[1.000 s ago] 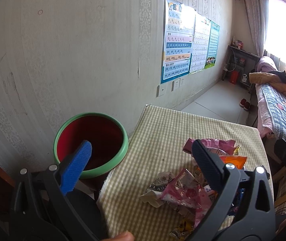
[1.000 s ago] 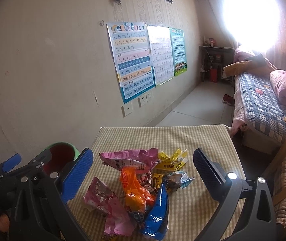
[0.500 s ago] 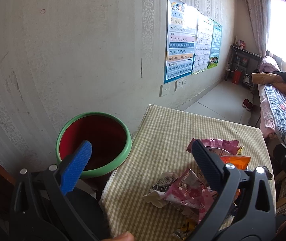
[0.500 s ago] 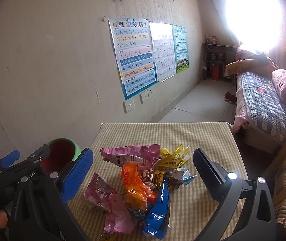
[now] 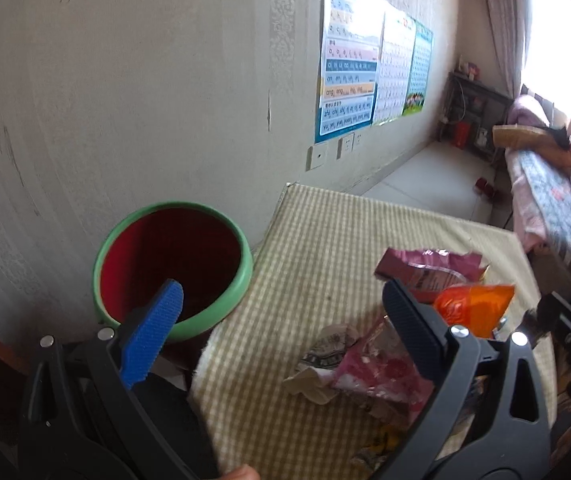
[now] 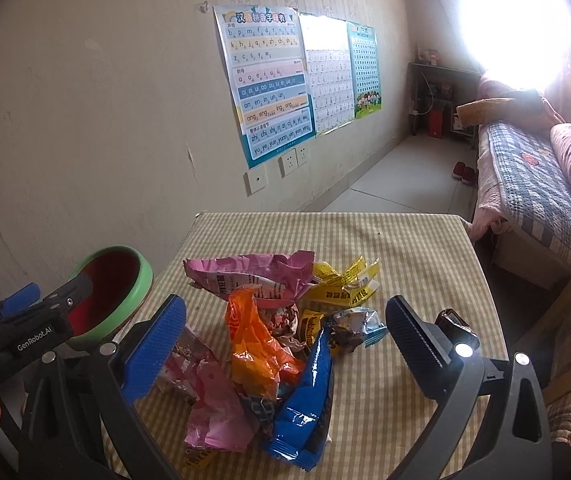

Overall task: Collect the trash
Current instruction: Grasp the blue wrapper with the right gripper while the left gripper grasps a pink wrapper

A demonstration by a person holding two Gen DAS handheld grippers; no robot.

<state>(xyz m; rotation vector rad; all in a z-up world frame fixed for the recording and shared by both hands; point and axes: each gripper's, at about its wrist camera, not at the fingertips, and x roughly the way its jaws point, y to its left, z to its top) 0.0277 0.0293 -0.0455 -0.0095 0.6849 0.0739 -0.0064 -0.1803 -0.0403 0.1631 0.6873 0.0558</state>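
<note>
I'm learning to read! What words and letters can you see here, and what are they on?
"GenRobot.AI": black body of the left gripper, jaws open.
"b p m f d t n l", "ai ei ui ao ou iu ie üe er", "ang eng ing ong": tall blue-edged paper pinyin chart; its title is Chinese.
Yellow crumpled snack wrapper and pink foil snack bag: Chinese print, too blurred.
Other wall charts: too small.

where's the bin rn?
The green-rimmed bin stands off the table's left edge, by the wall: lower left in the right wrist view, just behind the left gripper's blue finger in the left wrist view.
</note>
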